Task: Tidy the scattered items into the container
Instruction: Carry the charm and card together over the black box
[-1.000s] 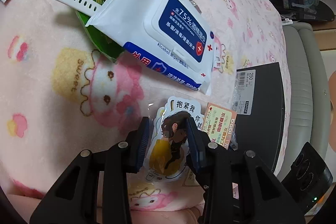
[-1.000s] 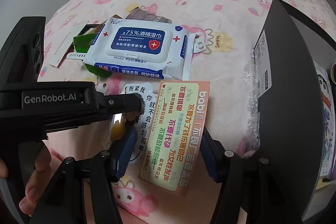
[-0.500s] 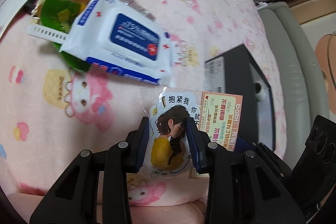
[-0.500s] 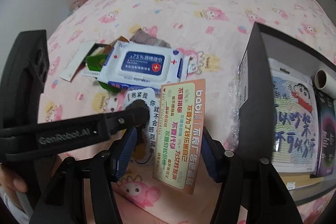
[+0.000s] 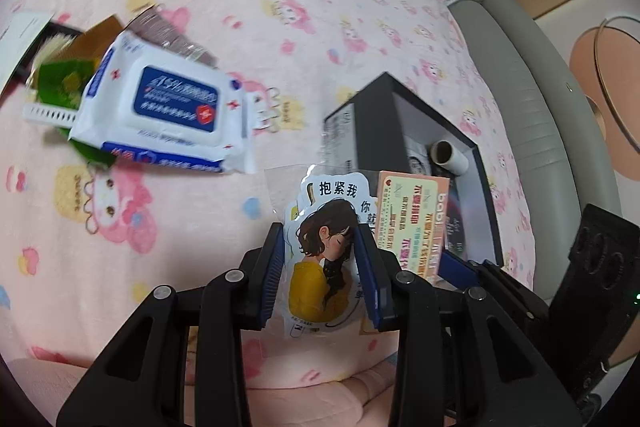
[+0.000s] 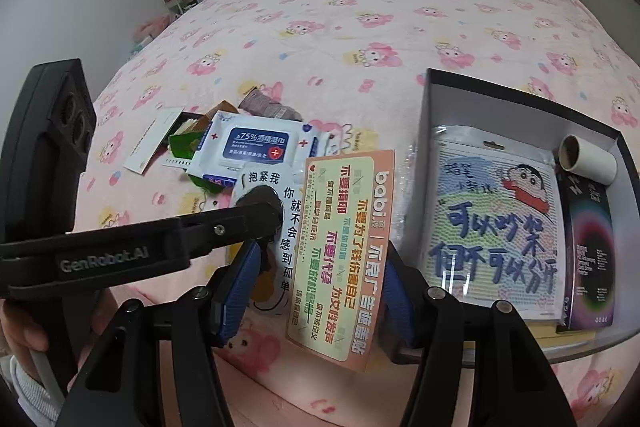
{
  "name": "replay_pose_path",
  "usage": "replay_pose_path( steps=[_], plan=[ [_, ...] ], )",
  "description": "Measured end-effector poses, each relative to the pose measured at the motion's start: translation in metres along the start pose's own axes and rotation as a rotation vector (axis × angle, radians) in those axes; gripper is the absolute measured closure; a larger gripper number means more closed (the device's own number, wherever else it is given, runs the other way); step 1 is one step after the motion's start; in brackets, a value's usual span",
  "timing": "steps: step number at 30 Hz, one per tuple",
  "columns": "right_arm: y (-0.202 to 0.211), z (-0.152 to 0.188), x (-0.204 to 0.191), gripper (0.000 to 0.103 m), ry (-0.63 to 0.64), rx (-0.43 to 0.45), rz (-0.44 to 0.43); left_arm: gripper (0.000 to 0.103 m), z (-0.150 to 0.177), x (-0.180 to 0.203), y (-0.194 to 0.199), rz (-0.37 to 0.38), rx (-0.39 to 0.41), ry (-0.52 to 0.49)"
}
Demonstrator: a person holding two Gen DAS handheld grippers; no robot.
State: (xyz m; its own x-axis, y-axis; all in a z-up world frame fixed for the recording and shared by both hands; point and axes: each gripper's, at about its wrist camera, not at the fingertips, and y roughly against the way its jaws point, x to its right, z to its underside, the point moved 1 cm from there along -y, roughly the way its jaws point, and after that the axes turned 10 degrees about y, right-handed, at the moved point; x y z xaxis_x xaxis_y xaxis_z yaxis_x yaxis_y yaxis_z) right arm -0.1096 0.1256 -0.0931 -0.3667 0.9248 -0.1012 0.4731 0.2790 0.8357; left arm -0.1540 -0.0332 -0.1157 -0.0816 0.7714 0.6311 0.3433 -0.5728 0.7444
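Note:
My left gripper (image 5: pixel 319 229) is shut on a clear sticker pack (image 5: pixel 320 279) showing a girl in yellow, held above the pink blanket. To its right, my right gripper (image 6: pixel 322 249) is shut on an orange and green babi card (image 6: pixel 340 227), its edges between the blue pads. Both items hang side by side in the air, to the left of the open black box (image 6: pixel 520 95). In the left wrist view the box (image 5: pixel 372 123) lies beyond the card (image 5: pixel 412 219). In the right wrist view the left gripper's arm (image 6: pixel 160 239) crosses in front of the sticker pack (image 6: pixel 276 195).
A wipes pack (image 5: pixel 172 107) lies on the blanket with a green packet (image 5: pixel 60 83), a white comb (image 5: pixel 44 113) and other small items under it. The box holds a cartoon picture pack (image 6: pixel 496 227), a paper roll (image 6: pixel 586 159) and a dark booklet (image 6: pixel 588 259). A grey bed edge (image 5: pixel 532 131) runs along the right.
Both grippers have risen off the blanket with the sticker pack and the card still gripped. The bed looks farther away and the inside of the black box has come into view.

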Motion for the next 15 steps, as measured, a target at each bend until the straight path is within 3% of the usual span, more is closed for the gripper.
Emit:
replay_pose_path(
  steps=[7,15],
  plan=[
    [0.031,-0.002,0.042,0.047,-0.038,0.050,0.032,0.069,-0.002,0.063,-0.019,0.009,-0.013,-0.090],
    [0.064,-0.005,0.115,0.047,-0.081,0.095,0.122,0.069,-0.010,0.137,-0.069,0.048,-0.069,-0.151]
  ],
)
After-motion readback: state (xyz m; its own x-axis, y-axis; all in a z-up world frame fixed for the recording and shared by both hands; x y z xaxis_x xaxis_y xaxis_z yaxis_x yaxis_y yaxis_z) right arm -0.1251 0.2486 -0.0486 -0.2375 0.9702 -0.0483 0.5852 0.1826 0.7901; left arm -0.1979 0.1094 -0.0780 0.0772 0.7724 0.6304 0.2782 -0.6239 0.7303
